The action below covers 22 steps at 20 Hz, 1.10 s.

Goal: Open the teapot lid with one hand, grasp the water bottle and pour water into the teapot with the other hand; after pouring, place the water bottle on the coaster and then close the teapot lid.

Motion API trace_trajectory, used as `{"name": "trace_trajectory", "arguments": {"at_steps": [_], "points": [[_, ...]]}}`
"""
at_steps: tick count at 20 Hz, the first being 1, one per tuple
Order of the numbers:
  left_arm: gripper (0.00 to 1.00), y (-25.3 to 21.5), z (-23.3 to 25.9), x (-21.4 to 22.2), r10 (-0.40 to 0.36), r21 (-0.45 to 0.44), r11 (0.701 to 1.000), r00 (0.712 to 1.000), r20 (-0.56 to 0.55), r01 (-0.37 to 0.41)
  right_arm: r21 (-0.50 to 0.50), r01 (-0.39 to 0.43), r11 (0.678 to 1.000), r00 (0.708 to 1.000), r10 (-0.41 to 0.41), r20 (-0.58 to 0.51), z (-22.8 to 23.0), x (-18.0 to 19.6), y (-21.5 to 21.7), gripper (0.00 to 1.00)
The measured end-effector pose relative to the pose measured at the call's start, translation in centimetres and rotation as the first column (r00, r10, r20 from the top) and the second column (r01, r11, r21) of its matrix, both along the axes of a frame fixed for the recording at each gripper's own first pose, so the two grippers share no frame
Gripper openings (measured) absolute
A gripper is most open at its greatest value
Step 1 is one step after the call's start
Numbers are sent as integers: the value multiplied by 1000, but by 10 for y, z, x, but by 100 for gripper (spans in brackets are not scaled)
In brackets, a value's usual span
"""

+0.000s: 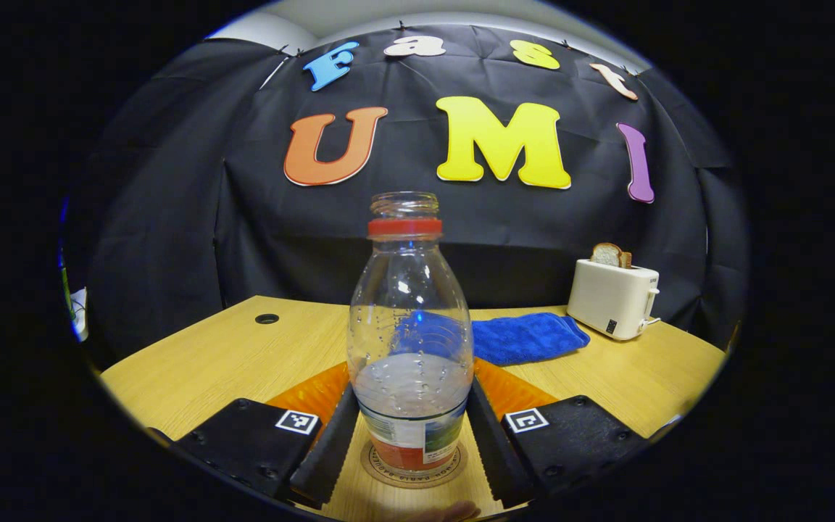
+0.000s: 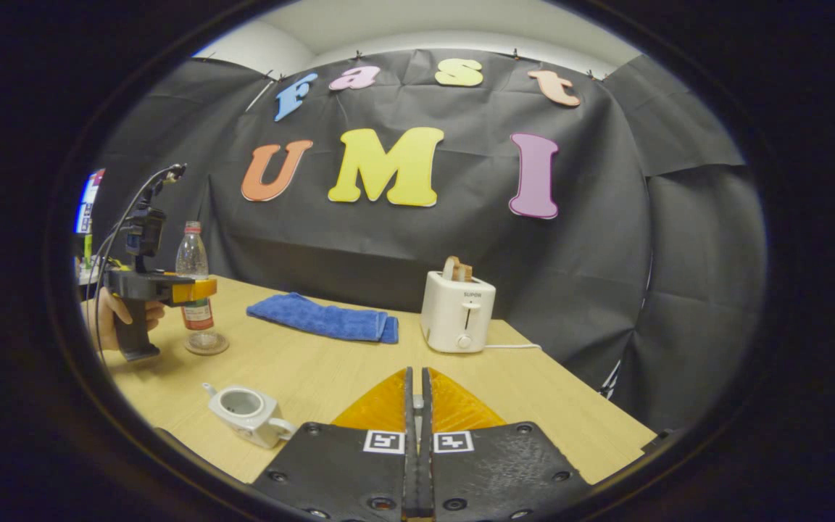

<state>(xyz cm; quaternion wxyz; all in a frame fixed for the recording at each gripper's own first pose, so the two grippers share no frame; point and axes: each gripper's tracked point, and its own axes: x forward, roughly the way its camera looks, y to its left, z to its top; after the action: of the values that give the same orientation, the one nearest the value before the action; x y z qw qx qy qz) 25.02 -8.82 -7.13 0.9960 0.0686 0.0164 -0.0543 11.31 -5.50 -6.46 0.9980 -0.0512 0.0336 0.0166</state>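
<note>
The clear water bottle (image 1: 410,326), uncapped with a red neck ring and a little water in it, stands upright on the round coaster (image 1: 374,470). My left gripper (image 1: 412,391) is shut on its lower body, a finger on each side. In the right gripper view, a hand (image 2: 109,308) holds that left gripper (image 2: 189,290) around the bottle (image 2: 191,254) on the coaster (image 2: 207,346) at the far left. The white teapot (image 2: 243,412) sits nearer, its top open. My right gripper (image 2: 417,373) is closed to a thin slit above the table; a pale bit at its tips looks like the teapot lid's knob.
A folded blue towel (image 2: 320,317) lies at the back of the wooden table (image 2: 330,377). Right of it stands a white toaster (image 2: 457,312) with a slice of bread in it and a cord trailing right. A cable hole (image 1: 267,318) sits at the table's far left.
</note>
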Motion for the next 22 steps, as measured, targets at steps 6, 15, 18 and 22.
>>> {"name": "trace_trajectory", "arguments": {"at_steps": [6,15,18,22], "points": [[82,-1,-9,-4,-12,78,997,1000,-10,13,-3,-13,1000,1000,13,3,1,-3,6,0],[90,1,-10,-9,-36,87,996,999,-3,36,-10,-20,1000,1000,20,4,1,-4,11,0],[90,0,-11,-11,-50,74,996,999,-5,50,-18,-20,1000,1000,21,6,1,-4,12,0],[91,6,-10,-11,-43,64,997,999,3,43,-22,-23,999,1000,23,2,0,-4,14,0]]}}
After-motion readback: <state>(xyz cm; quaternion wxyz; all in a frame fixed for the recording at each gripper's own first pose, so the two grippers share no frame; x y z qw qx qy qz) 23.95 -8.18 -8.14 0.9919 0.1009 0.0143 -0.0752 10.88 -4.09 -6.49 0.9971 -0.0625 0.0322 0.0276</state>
